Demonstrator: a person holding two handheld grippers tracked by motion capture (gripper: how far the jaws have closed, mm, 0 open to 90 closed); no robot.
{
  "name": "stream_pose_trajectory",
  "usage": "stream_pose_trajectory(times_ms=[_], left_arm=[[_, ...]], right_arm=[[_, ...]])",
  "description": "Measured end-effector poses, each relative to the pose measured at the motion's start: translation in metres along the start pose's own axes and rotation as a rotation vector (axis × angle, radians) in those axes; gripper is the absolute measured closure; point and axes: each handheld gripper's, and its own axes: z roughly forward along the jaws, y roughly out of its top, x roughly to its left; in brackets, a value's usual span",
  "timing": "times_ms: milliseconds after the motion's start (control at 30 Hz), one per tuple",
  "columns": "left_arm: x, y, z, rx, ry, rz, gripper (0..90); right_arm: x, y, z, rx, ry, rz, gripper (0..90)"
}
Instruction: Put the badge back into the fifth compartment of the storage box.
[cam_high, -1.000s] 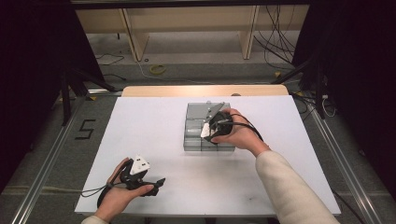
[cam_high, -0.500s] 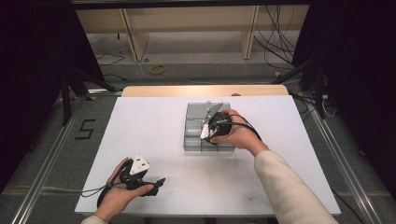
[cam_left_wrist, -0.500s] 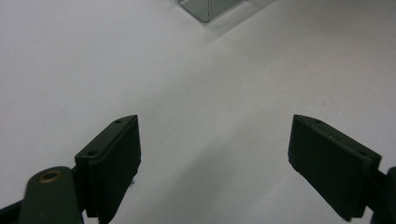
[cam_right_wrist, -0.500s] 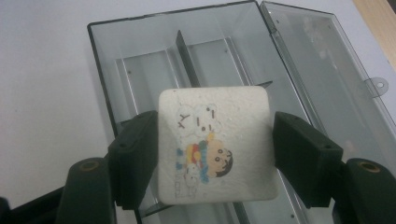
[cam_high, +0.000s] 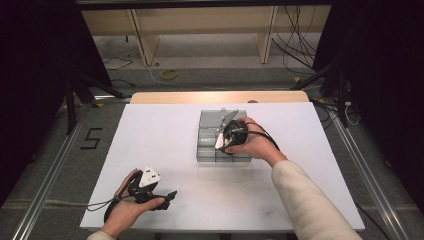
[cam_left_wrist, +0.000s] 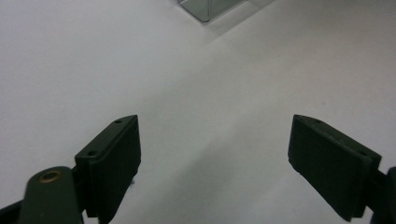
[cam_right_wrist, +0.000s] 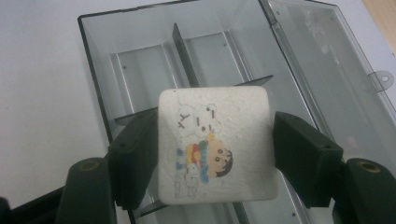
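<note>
The right gripper (cam_right_wrist: 212, 154) holds a white, square, rounded-corner tablet printed with a colourful cartoon figure (cam_right_wrist: 215, 144); its two black jaws are clamped on the tablet's opposite side edges. The tablet is positioned directly above a clear grey plastic compartment box (cam_right_wrist: 140, 60), over the crossing of its internal dividers, and the box's hinged lid (cam_right_wrist: 336, 70) lies open flat beside the compartments. In the high view, the right gripper (cam_high: 226, 141) is over the box (cam_high: 210, 125), which stands near the middle of the white worktop (cam_high: 150, 135). The left gripper (cam_high: 167, 196) rests at the worktop's near left area, well apart from the box; its jaws stand wide apart with nothing between them, as the left gripper view (cam_left_wrist: 215, 158) confirms.
</note>
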Motion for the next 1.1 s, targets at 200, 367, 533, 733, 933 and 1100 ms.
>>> stream_pose_trajectory(times_ms=[200, 367, 533, 733, 933, 1100], left_arm=[[0.0001, 0.0, 0.0002, -0.001, 0.0, 0.0, 16.5], [0.0001, 0.0, 0.0001, -0.001, 0.0, -0.001, 16.5], [-0.0002, 0.0, 0.0002, -0.006, 0.001, -0.006, 16.5], [0.0, -0.0002, 0.0002, -0.005, 0.001, -0.006, 16.5], [0.0002, -0.0001, 0.0, 0.0, 0.0, 0.0, 16.5], [0.0, 0.0, 0.0001, 0.0, -0.001, 0.0, 16.5]], right_arm=[[-0.0001, -0.0002, 0.0019, 0.002, 0.003, 0.003, 33.6], [0.0001, -0.0008, 0.004, 0.015, 0.007, 0.001, 33.6], [0.0001, -0.0008, 0.0054, 0.024, 0.014, -0.005, 33.6], [0.0, -0.002, 0.0066, 0.037, 0.019, -0.012, 33.6], [-0.0008, -0.0023, 0.0063, 0.036, 0.025, -0.006, 33.5], [-0.0019, -0.0031, 0.0064, 0.04, 0.03, -0.014, 33.5]])
